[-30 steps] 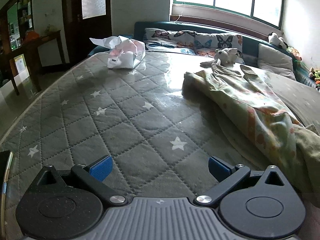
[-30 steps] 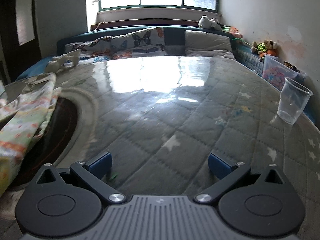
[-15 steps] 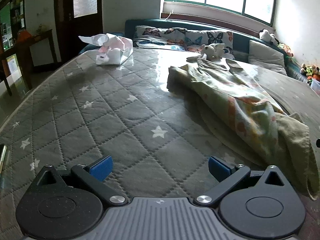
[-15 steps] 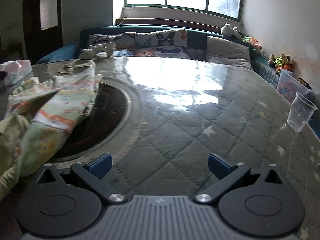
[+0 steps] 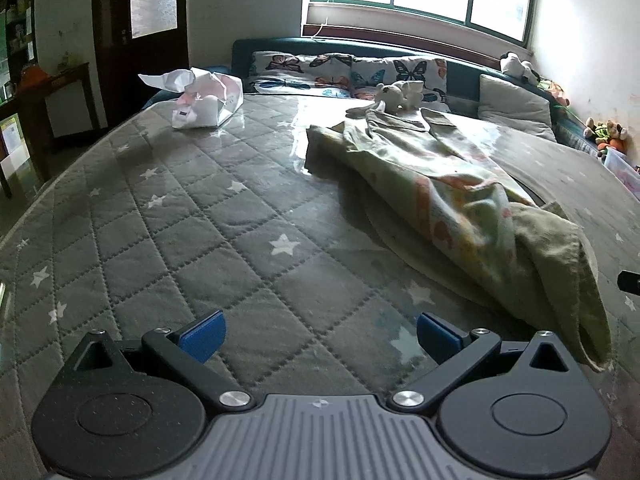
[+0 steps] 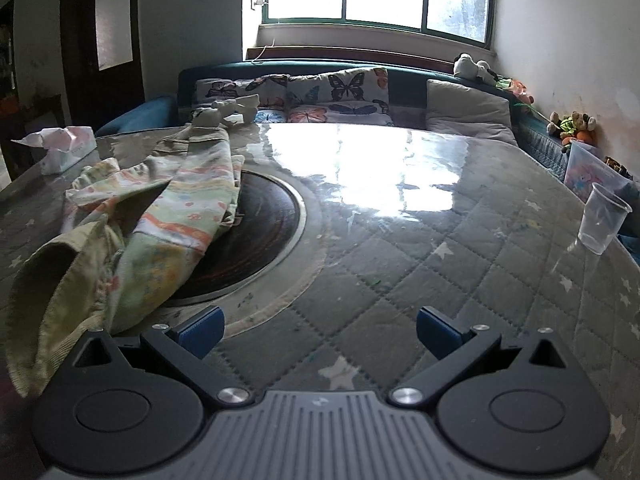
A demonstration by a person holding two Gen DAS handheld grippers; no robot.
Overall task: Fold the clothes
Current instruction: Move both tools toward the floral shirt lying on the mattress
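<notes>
A crumpled pale green garment [image 5: 460, 192] with orange and pastel stripes lies in a long heap on the grey star-quilted tabletop [image 5: 192, 216]. In the left wrist view it runs along the right side, its near cuff hanging just right of my left gripper [image 5: 320, 334], which stands open over bare quilt. In the right wrist view the same garment [image 6: 160, 216] fills the left side, partly covering a dark round inset [image 6: 264, 224]. My right gripper [image 6: 320, 330] is open, its left fingertip close beside the garment's near edge, holding nothing.
A tissue pack [image 5: 204, 100] sits at the table's far left. A clear plastic cup [image 6: 602, 218] stands near the right edge. A small plush toy [image 5: 400, 94] lies at the garment's far end. Butterfly cushions [image 6: 320, 96] line a sofa behind.
Both grippers have swung toward the garment: it has come nearer to the left gripper's right side, and it now reaches the right gripper's left fingertip. Both stayed open.
</notes>
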